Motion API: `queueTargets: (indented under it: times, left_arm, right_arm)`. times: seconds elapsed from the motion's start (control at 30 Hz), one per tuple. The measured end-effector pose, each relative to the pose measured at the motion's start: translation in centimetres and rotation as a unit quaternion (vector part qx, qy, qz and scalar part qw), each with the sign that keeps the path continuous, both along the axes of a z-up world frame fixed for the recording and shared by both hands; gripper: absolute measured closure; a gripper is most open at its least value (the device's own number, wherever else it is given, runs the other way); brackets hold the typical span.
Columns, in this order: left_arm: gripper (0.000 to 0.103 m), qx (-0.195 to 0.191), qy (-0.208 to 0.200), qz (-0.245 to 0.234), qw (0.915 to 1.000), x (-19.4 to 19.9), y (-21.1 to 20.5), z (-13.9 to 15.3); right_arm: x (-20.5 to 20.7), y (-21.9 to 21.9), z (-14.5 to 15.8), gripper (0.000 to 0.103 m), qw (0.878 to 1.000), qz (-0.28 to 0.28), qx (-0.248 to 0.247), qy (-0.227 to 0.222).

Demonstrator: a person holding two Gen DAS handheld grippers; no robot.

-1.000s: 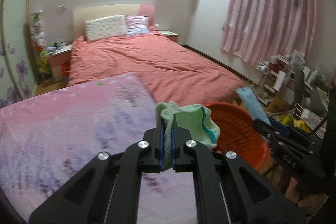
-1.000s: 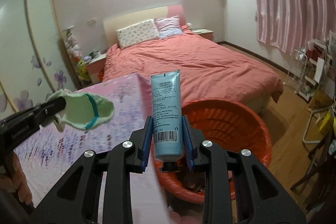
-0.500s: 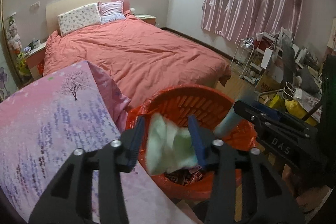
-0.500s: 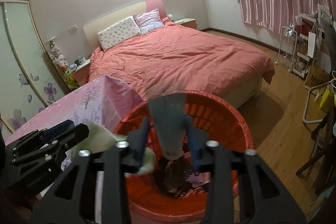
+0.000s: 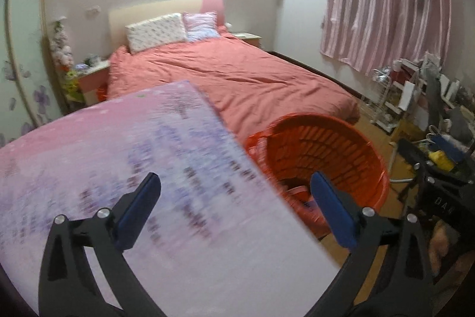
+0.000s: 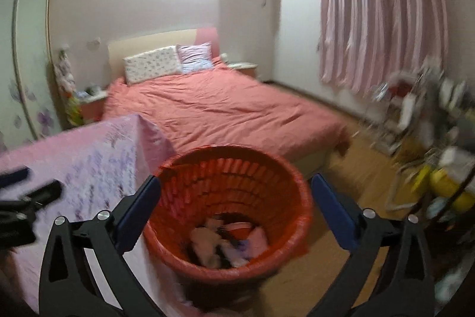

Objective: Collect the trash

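Both tools, left [image 5: 234,198] and right [image 6: 236,198], are opening wide, nothing between them.

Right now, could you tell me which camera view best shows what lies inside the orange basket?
The right wrist view: it looks down into the orange basket, showing blurred trash at the bottom. The left wrist view shows mostly its far inner wall, the tablecloth hiding its near side.

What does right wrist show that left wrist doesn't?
Right wrist only: the trash pile at the bottom of the orange basket, and the right gripper, jaws opening with nothing between them. Left wrist only: the left gripper, jaws opening and empty, over the pink tablecloth; the basket interior is mostly hidden. Both: basket, tablecloth, the bed, the pink curtains.
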State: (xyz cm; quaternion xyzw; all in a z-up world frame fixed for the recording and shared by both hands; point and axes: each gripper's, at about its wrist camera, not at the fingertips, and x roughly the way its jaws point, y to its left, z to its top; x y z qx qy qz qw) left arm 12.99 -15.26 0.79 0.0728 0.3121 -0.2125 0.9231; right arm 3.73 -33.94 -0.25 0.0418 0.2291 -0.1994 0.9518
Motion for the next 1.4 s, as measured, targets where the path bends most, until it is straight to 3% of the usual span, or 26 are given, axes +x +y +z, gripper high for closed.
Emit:
queueTargets:
  times: [0.1, 0.27, 0.53, 0.83, 1.4]
  left_arm:
    - [0.004, 0.018, -0.017, 0.029, 0.9993, -2.4, 3.0, 0.1]
    - [0.004, 0.03, -0.051, 0.075, 0.9954, -6.8, 7.4, 0.1]
    - [0.004, 0.022, -0.083, 0.144, 0.986, -12.8, 12.3, -0.2]
    - [0.004, -0.004, -0.049, 0.19, 0.9806, -14.5, 15.0, -0.5]
    - [0.004, -0.001, -0.07, 0.201, 0.9771, -16.3, 14.8, 0.7]
  right_arm:
    - [-2.3, 2.4, 0.6, 0.002, 0.999, 0.0, -0.034, 0.001]
    - [-6.8, 5.1, 1.3, 0.002, 0.999, 0.03, -0.018, -0.037]
    - [-9.0, 8.2, 0.8, 0.002, 0.999, -0.016, 0.0, -0.04]
    - [-9.0, 10.0, 0.2, 0.002, 0.999, -0.02, 0.029, 0.027]
    - [-10.2, 11.1, 0.1, 0.003, 0.997, -0.061, 0.002, 0.043]
